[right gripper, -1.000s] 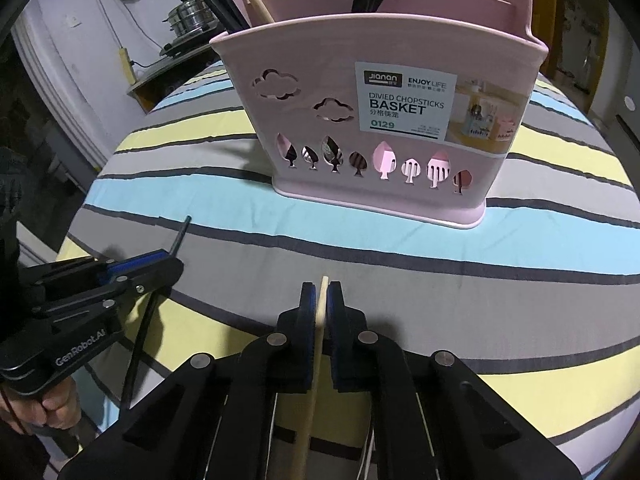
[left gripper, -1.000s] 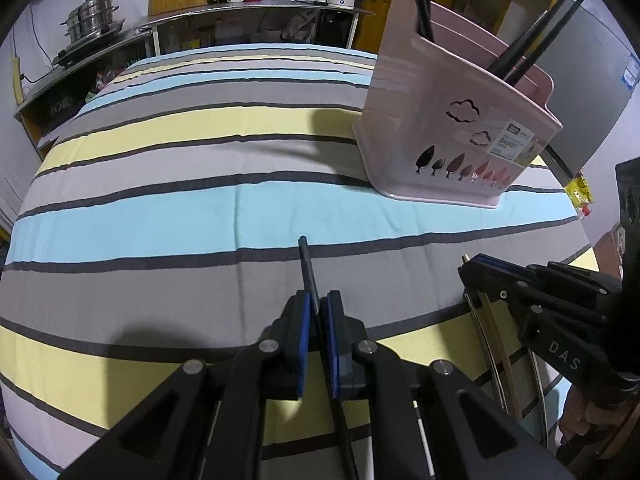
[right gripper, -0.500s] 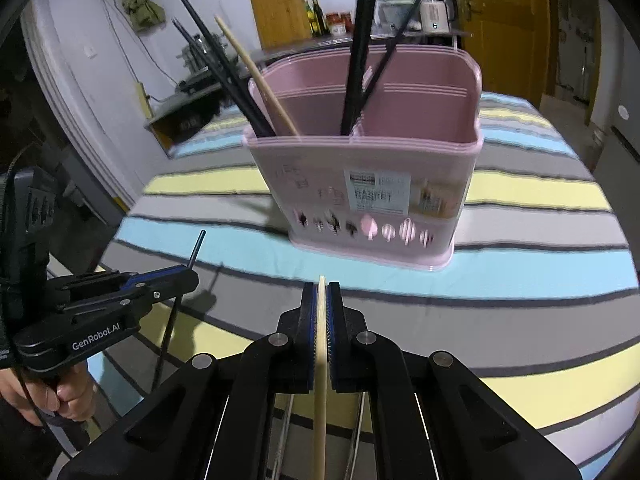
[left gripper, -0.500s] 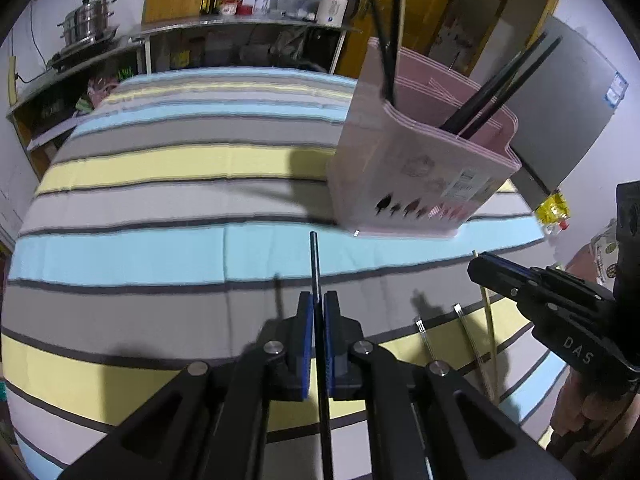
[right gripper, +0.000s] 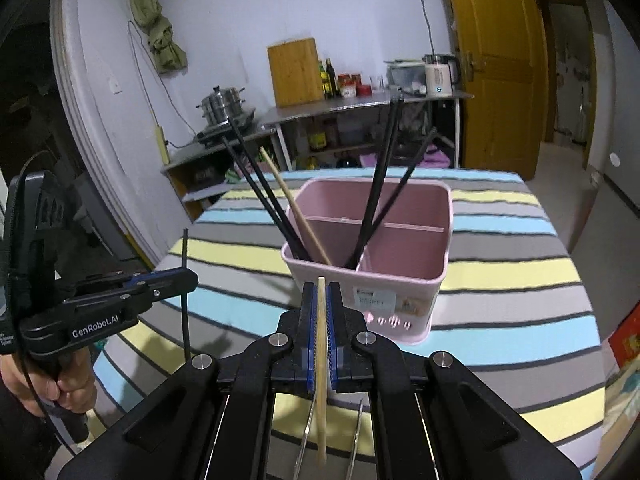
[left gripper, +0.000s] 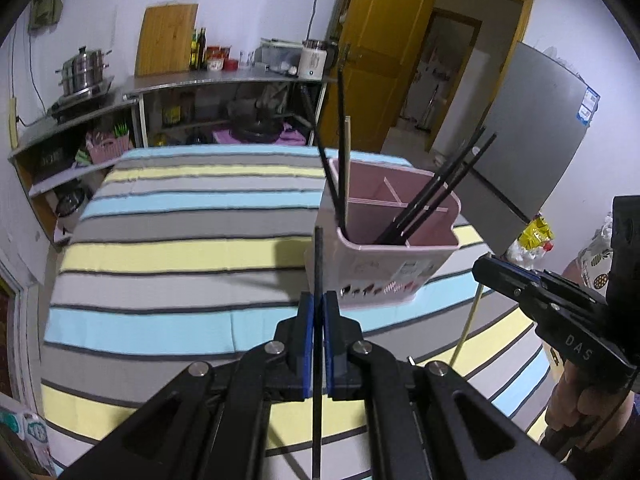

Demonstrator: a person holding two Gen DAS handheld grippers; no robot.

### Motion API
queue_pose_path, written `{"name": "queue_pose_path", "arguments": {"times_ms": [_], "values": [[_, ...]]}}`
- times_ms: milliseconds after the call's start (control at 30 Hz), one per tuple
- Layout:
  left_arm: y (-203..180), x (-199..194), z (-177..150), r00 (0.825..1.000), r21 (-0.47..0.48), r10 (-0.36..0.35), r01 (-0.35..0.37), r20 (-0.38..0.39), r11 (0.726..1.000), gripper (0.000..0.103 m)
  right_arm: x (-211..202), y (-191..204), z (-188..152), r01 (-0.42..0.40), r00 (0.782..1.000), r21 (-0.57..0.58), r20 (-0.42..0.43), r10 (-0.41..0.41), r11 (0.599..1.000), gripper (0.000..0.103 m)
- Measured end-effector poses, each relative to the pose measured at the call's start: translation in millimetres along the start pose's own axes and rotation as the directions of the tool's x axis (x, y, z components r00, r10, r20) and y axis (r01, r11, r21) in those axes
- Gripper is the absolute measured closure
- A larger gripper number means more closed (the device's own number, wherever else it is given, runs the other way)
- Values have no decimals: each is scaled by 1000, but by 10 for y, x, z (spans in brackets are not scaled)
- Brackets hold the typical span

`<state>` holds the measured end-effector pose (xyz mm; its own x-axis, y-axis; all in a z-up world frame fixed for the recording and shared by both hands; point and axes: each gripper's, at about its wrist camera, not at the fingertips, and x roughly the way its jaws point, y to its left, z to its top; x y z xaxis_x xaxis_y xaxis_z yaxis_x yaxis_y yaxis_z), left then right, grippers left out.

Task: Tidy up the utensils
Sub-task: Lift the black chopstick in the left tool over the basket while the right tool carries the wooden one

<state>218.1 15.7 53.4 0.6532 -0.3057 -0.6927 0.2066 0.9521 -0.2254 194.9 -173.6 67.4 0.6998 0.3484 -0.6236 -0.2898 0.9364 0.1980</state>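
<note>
The striped cloth [left gripper: 168, 256], in grey, yellow and pale blue bands, covers the counter. Near its middle stands the pink plastic chopstick basket [right gripper: 404, 292], rigid, smooth, with inner dividers; black and wooden chopsticks lean in its near-left compartments.

The left tool [left gripper: 315, 312] is clamped on a thin black chopstick [left gripper: 318, 264], matte, held upright. The right tool [right gripper: 320, 304] is clamped on a pale wooden chopstick [right gripper: 321, 360], round, long axis also upright. Both are lifted clear of the cloth.

The basket lies ahead of both tools: just right of ahead for the left, almost directly ahead for the right, which appears nearer. Judgement: each stick needs carrying forward over the rim, then lowering end-first. Two metal utensils [right gripper: 356, 432] lie on the cloth at the near edge, beneath the right tool.
</note>
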Motion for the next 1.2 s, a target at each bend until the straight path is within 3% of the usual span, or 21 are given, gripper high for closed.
{"name": "queue_pose_path", "arguments": {"times_ms": [400,967,1200], "values": [[-86,-247,132,997,24,-13,11,71,1000,98,-209,80,74,9,998,-20,62,-8,1000,99],[-180,-494,-54,999,54,-8,6,51,999,98,-339,46,-117,15,999,-21,36,-14,1000,99],[-184,-565,3,999,43,-18,16,51,999,98,-466,66,-29,13,997,-24,79,-11,1000,99]]}}
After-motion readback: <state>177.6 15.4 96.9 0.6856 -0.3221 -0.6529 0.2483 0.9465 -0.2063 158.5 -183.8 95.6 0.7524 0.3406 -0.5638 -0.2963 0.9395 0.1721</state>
